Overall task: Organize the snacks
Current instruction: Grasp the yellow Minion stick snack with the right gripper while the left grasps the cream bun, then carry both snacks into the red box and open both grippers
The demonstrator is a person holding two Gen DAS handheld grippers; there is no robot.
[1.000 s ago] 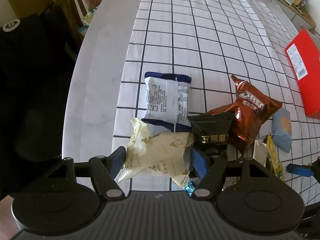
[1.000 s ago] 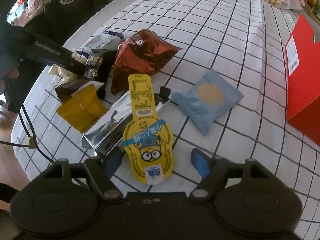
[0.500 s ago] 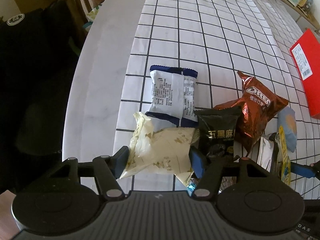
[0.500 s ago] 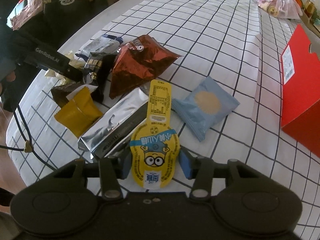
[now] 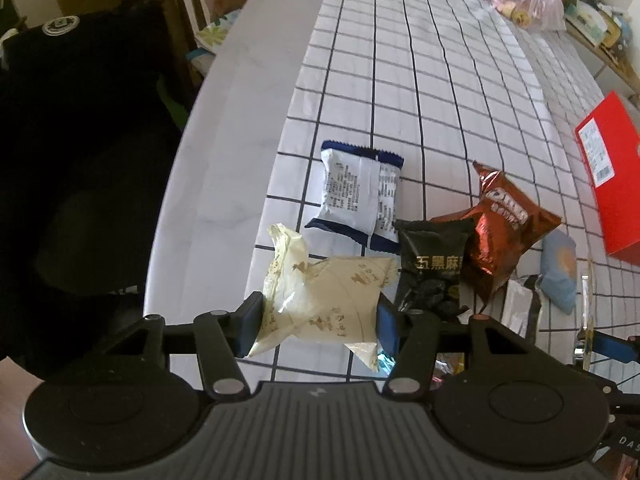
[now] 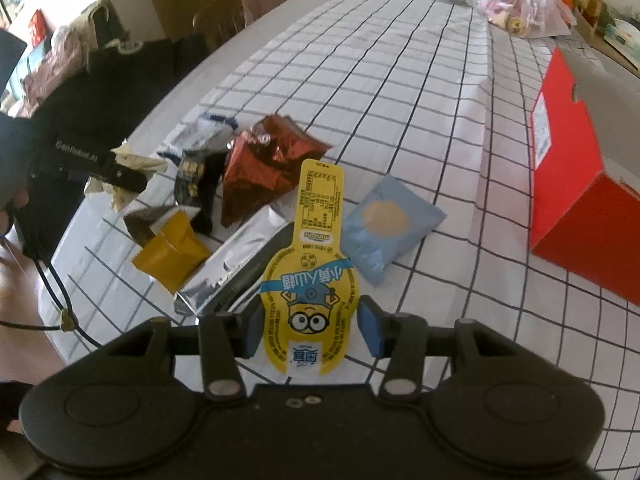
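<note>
My left gripper is shut on a cream snack packet and holds it above the checked tablecloth. My right gripper is shut on a yellow Minions packet, lifted off the table. On the cloth lie a white-and-blue packet, a black packet, a red-brown foil bag, a silver packet, a mustard packet and a light blue packet. The left gripper also shows in the right wrist view.
A red box stands at the right on the cloth. Plastic bags sit at the far end. The table's left edge borders a dark jacket on a chair. The checked cloth stretches beyond the snacks.
Both grippers closed on their packets and lifted them: the left raised the cream packet, the right took hold of the yellow Minions packet and raised it off the silver packet.
</note>
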